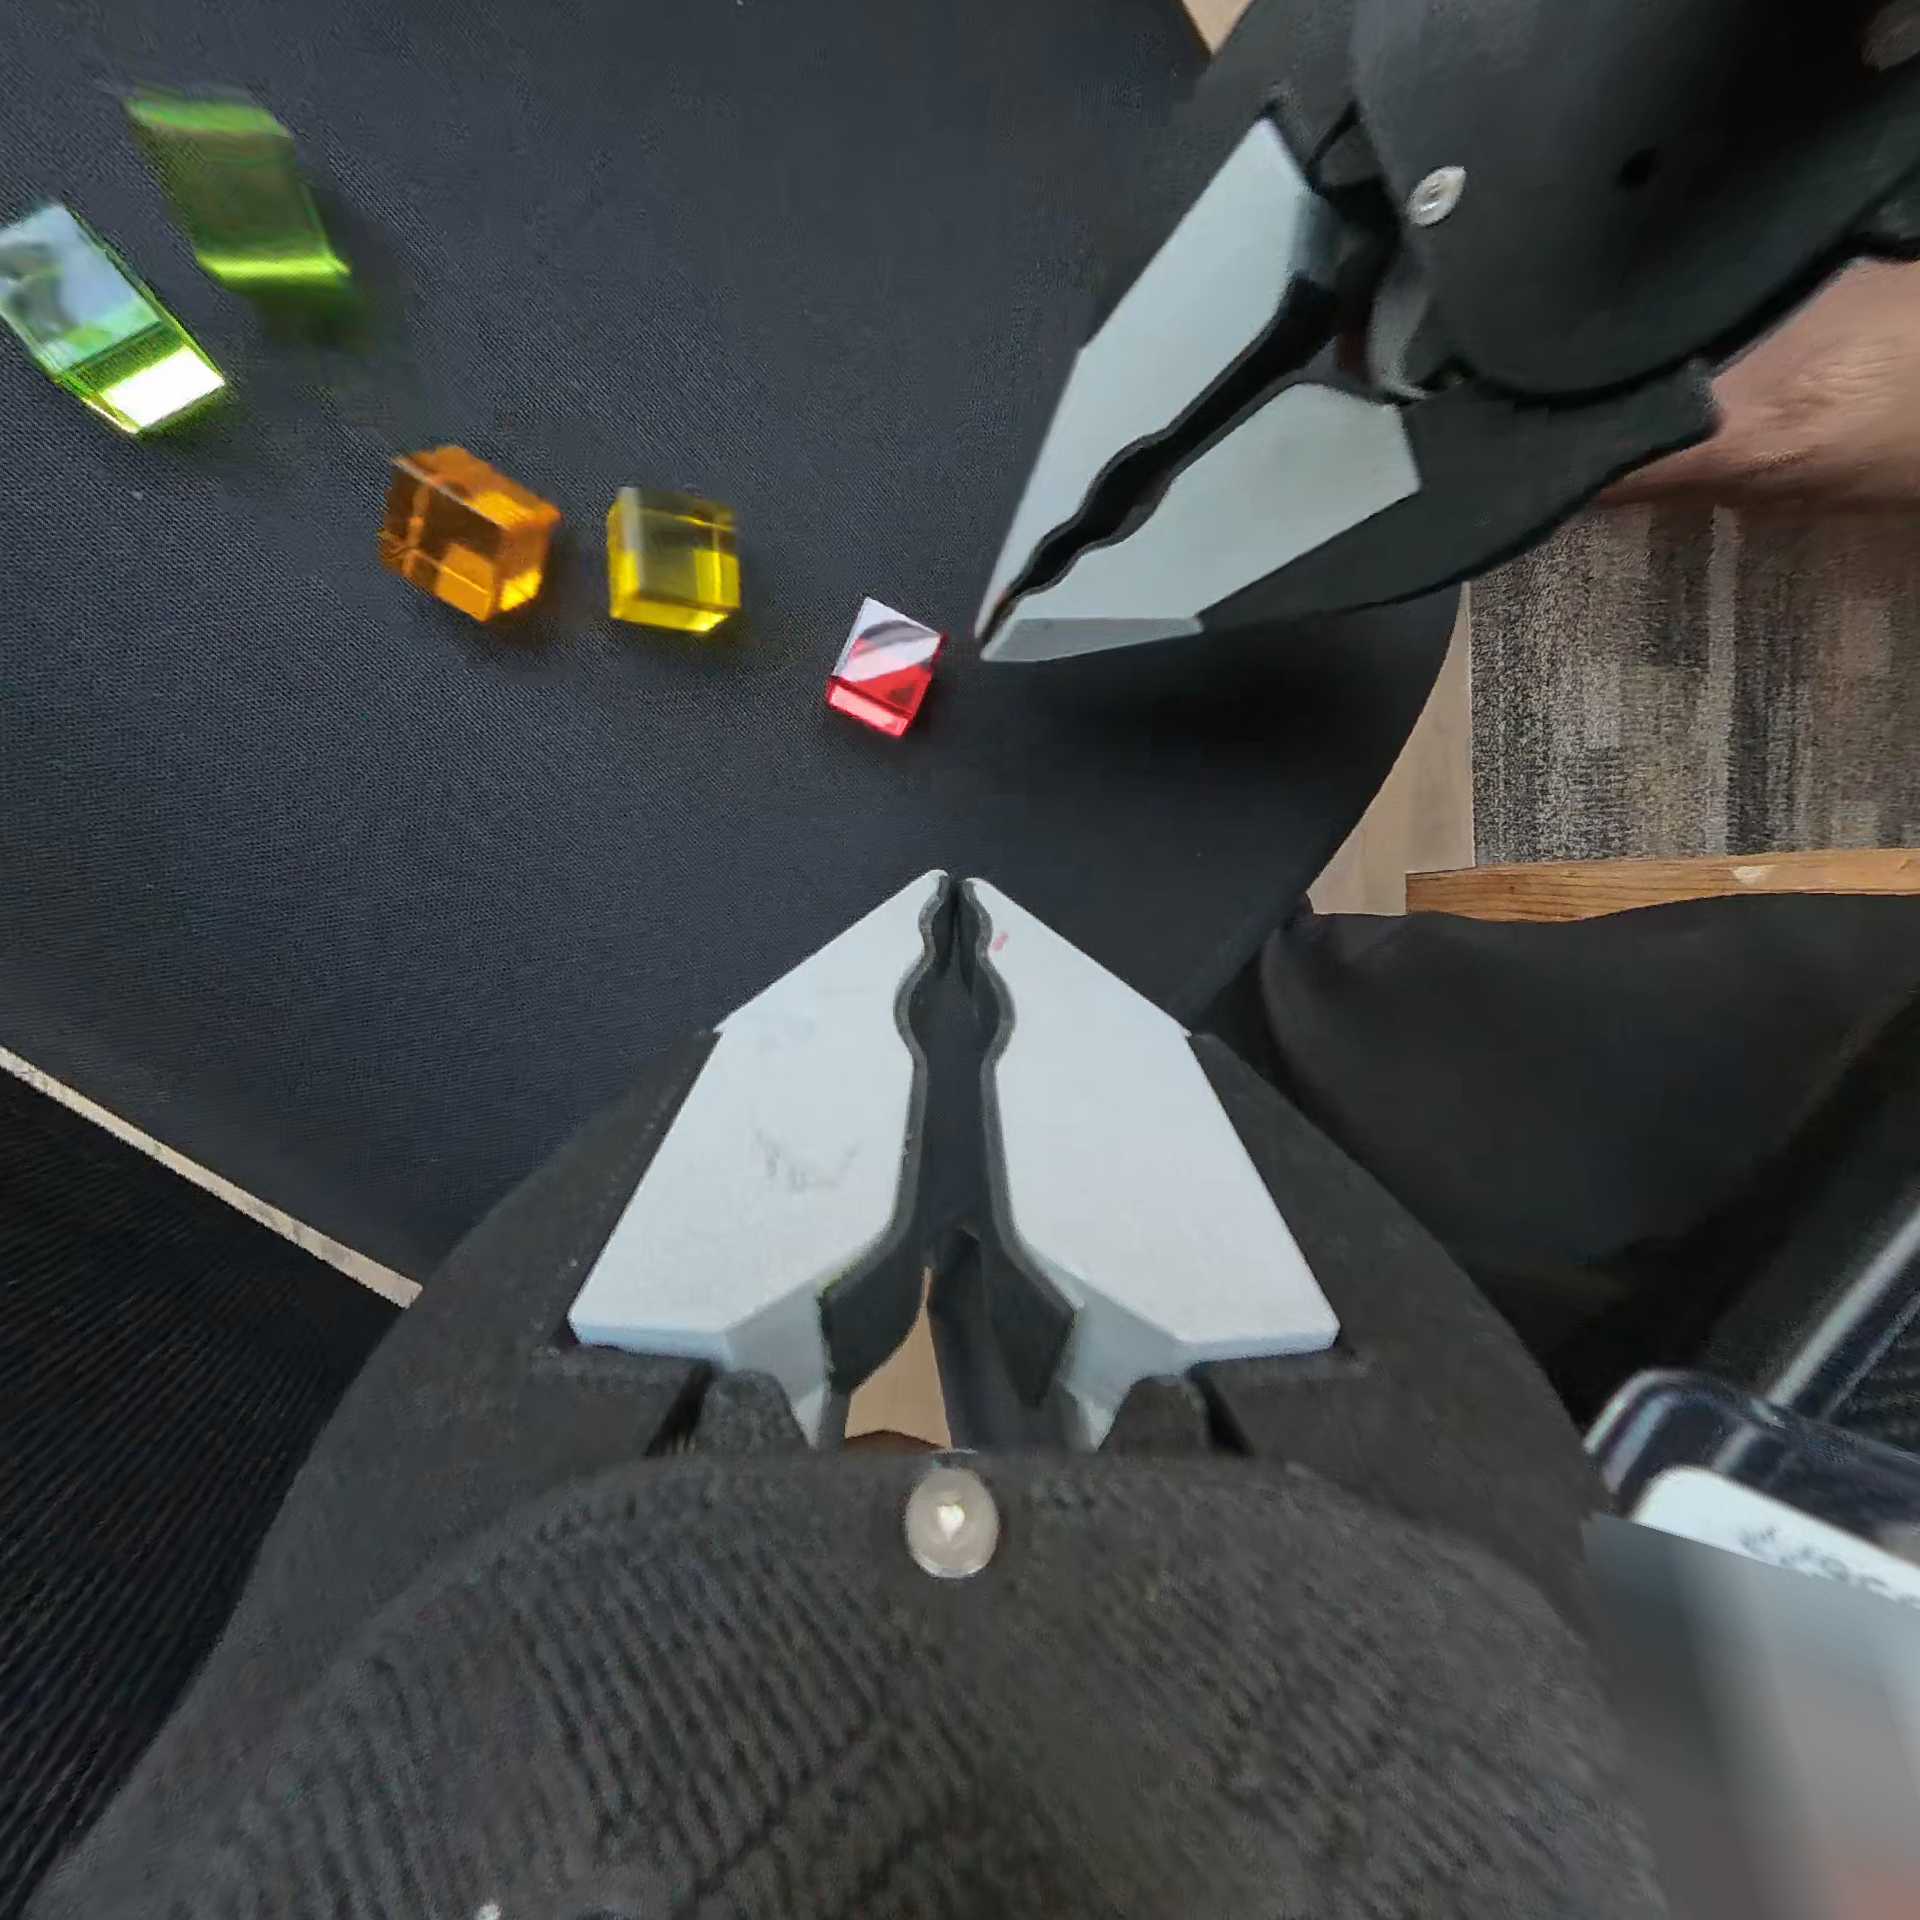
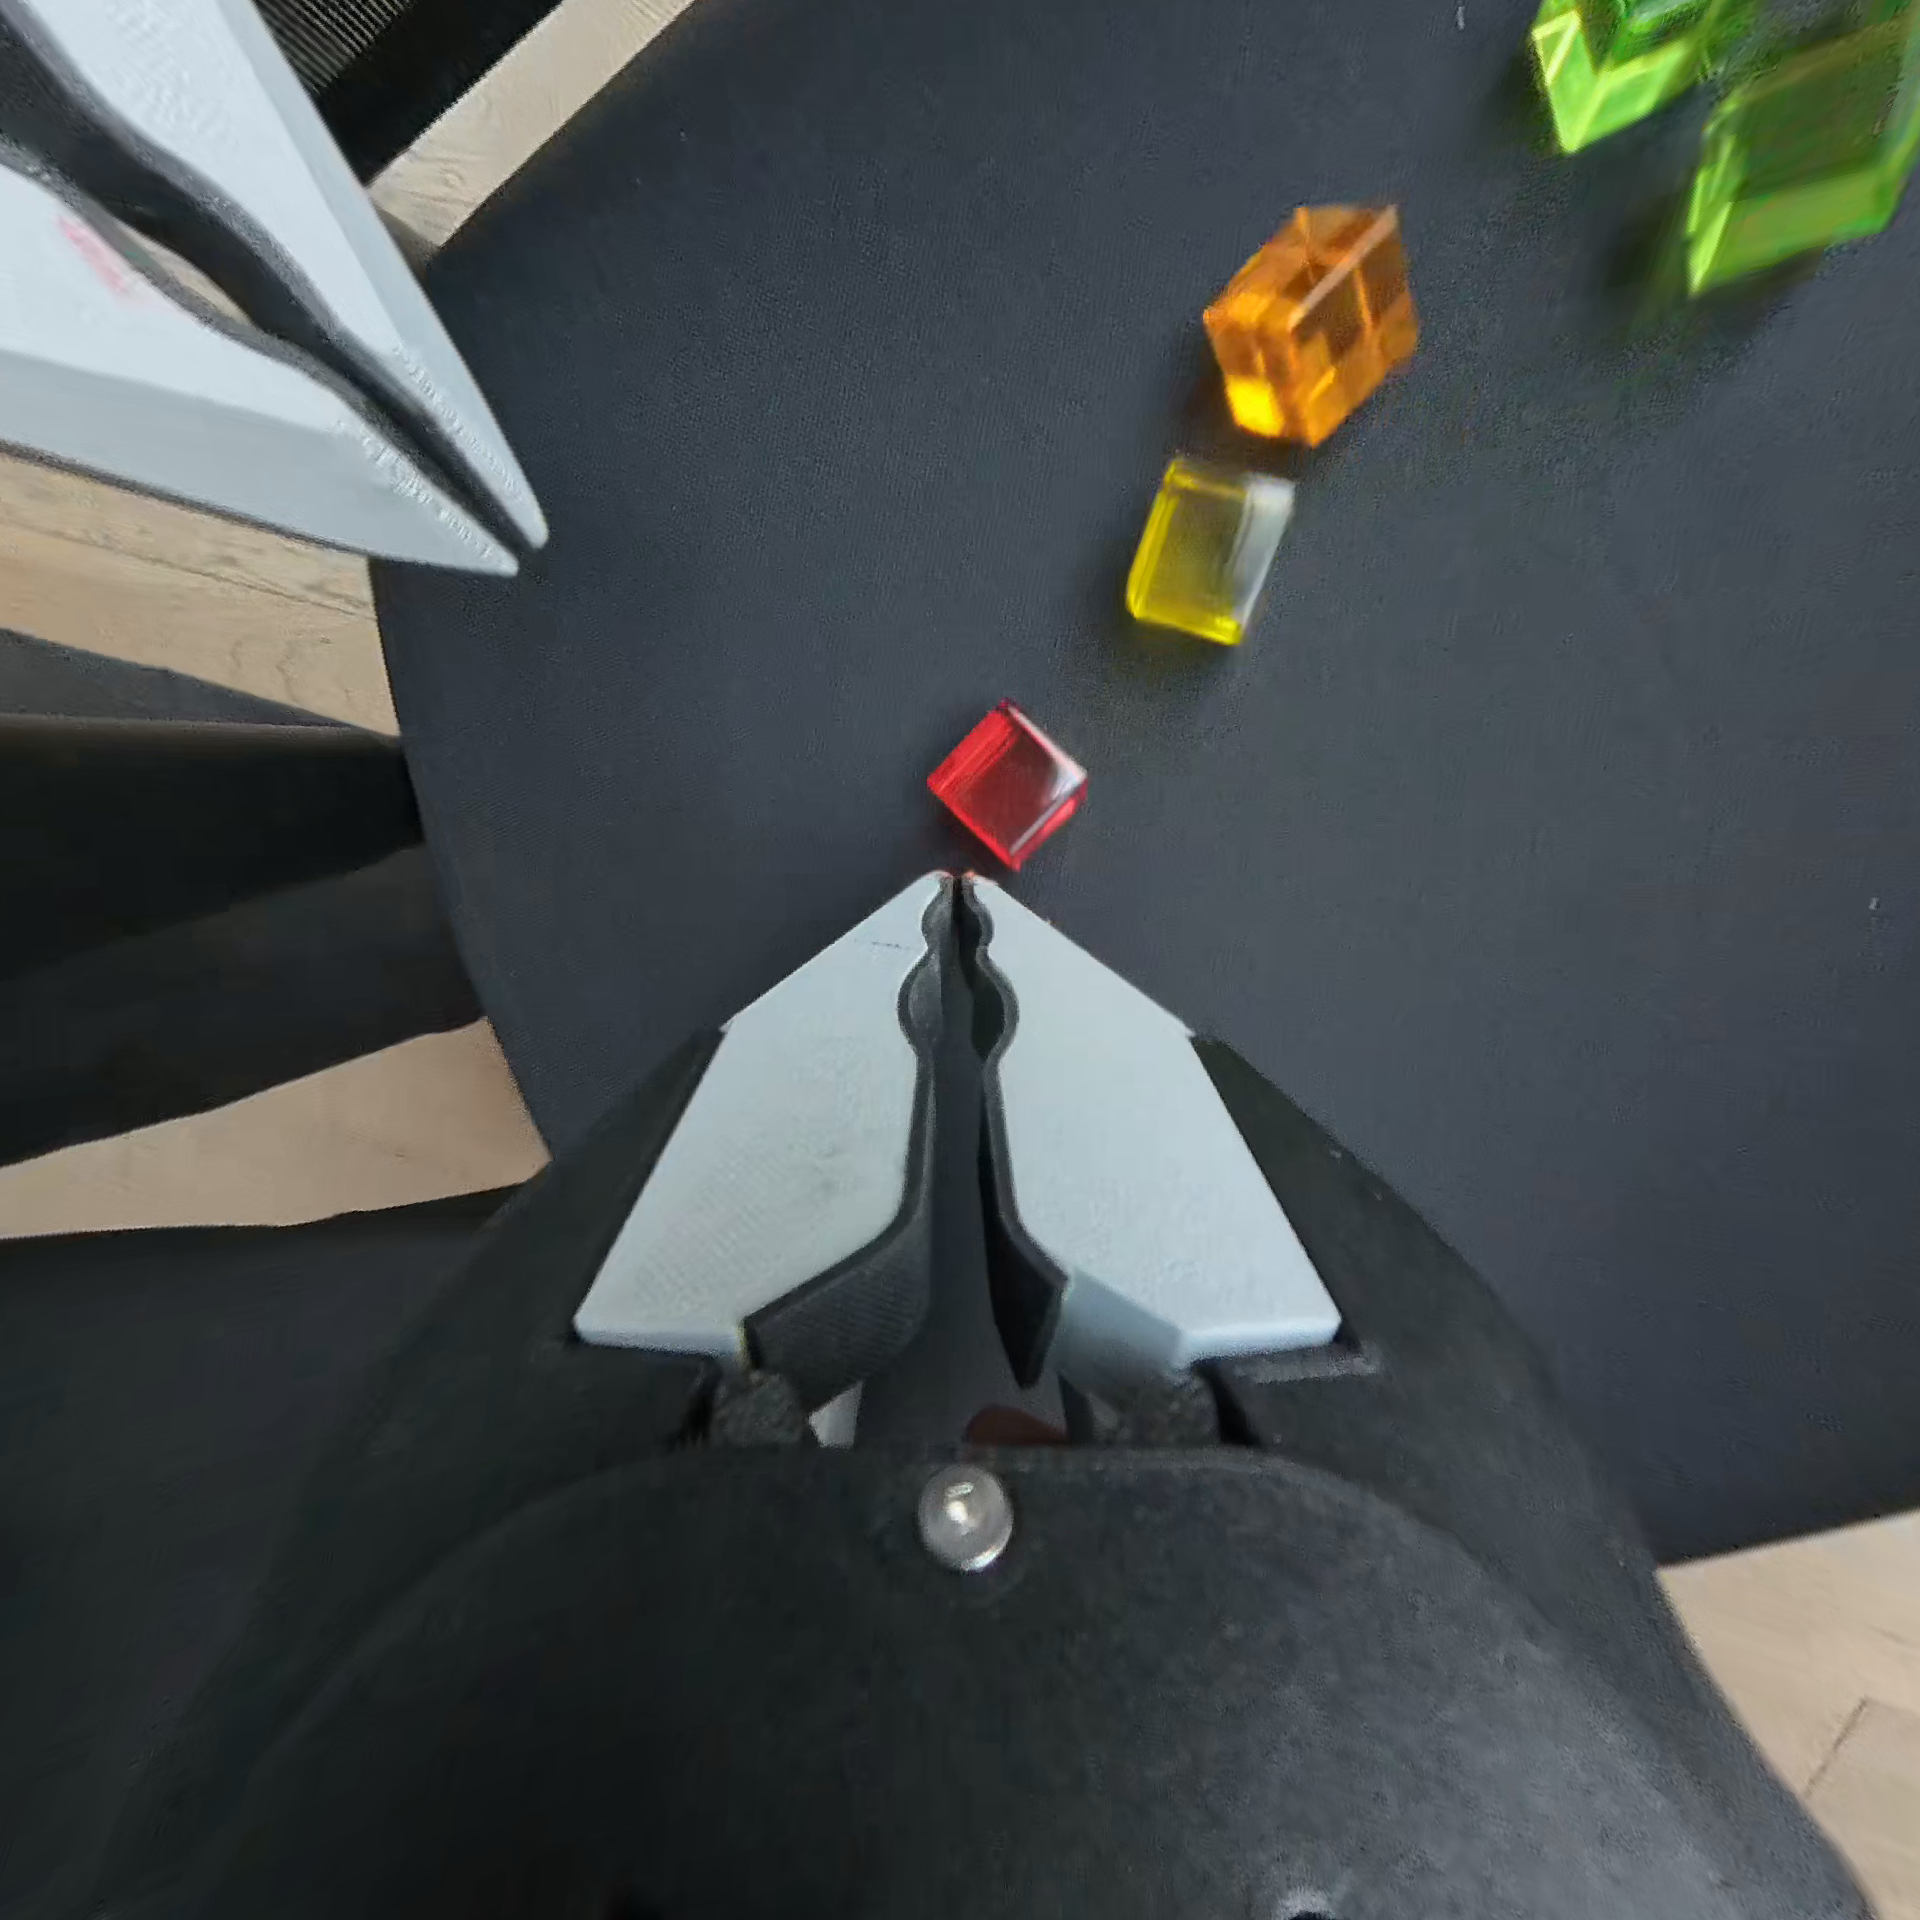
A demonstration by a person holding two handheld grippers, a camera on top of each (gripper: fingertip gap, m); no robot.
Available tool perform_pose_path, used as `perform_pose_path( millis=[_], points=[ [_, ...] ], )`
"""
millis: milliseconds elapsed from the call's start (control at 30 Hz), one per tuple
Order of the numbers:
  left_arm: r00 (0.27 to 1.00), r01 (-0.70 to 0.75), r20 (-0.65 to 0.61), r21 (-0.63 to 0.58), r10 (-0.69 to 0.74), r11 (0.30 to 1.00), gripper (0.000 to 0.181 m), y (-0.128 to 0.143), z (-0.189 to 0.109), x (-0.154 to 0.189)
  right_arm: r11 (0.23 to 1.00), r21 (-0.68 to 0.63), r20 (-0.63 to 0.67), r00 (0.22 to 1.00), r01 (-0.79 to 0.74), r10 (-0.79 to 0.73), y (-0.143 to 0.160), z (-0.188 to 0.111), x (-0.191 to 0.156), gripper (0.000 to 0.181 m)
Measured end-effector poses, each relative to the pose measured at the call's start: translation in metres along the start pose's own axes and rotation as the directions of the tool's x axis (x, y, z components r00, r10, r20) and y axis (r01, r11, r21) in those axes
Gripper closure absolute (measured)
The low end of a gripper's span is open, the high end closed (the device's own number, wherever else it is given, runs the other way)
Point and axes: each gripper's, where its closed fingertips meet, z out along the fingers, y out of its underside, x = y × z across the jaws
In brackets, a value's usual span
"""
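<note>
Jaws closed on both; right gripper (image 2: 956, 881) tips just beside red cube (image 2: 1006, 784); left gripper (image 1: 954, 883) apart.

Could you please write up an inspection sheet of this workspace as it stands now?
Surface: black mat on a light wooden table.
Things: red cube, yellow cube, orange cube and two green blocks, spaced apart in a line.
Clutter: nothing seen on the mat.
Grippers: left gripper shut, empty, back from the cubes; right gripper shut, empty, tips just short of the red cube.
Cables: nothing seen.
Surroundings: grey carpet; a hand on the right gripper.
</note>
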Motion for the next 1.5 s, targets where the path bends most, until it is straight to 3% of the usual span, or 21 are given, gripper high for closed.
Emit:
perform_pose_path(
  millis=[233,467,600,667,733,867,1000,1100,1233,1300,1400,1500],
  points=[
    [1.000,0.001,-0.012,-0.010,-0.001,1.000,0.181,0.001,0.000,0.002,0.983,0.023,0.009,0.983,-0.184,0.184,0.027,-0.037,-0.006,0.181],
    [0.995,-0.095,-0.014,-0.069,0.094,0.993,0.181,-0.019,-0.017,0.005,0.919,0.038,0.021,0.920,-0.393,0.392,0.057,-0.114,-0.036,0.180],
    [0.982,-0.186,0.005,-0.061,0.186,0.981,0.181,-0.052,-0.049,0.008,0.885,0.031,-0.112,0.879,-0.464,0.464,0.088,-0.168,-0.048,0.177],
    [0.971,-0.237,0.010,-0.044,0.238,0.970,0.181,-0.073,-0.068,0.014,0.870,0.047,-0.239,0.840,-0.490,0.486,0.103,-0.198,-0.047,0.173],
    [0.957,-0.289,0.005,-0.047,0.290,0.956,0.181,-0.089,-0.085,0.021,0.857,0.052,-0.389,0.780,-0.513,0.490,0.121,-0.227,-0.043,0.172],
    [0.914,-0.406,0.003,-0.006,0.406,0.914,0.181,-0.123,-0.120,0.041,0.817,0.118,-0.569,0.635,-0.565,0.522,0.146,-0.272,-0.043,0.149],
    [0.853,-0.517,-0.022,0.099,0.521,0.850,0.181,-0.156,-0.157,0.080,0.786,0.205,-0.575,0.578,-0.583,0.579,0.143,-0.292,-0.045,0.127],
    [0.800,-0.595,-0.006,0.112,0.600,0.796,0.181,-0.165,-0.177,0.106,0.790,0.277,-0.541,0.590,-0.547,0.599,0.127,-0.296,-0.038,0.119],
    [0.762,-0.648,0.037,0.055,0.647,0.760,0.145,-0.164,-0.204,0.134,0.817,0.327,-0.542,0.614,-0.474,0.574,0.114,-0.298,-0.036,0.114],
    [0.758,-0.652,0.045,0.023,0.650,0.758,0.112,-0.165,-0.218,0.144,0.825,0.359,-0.545,0.619,-0.436,0.565,0.111,-0.302,-0.040,0.114],
    [0.714,-0.693,0.089,-0.055,0.695,0.719,0.098,-0.171,-0.247,0.141,0.823,0.395,-0.526,0.634,-0.409,0.567,0.110,-0.307,-0.051,0.114],
    [0.681,-0.707,0.189,-0.084,0.708,0.702,0.103,-0.194,-0.286,0.120,0.813,0.411,-0.473,0.666,-0.413,0.577,0.112,-0.307,-0.068,0.115]
  ],
)
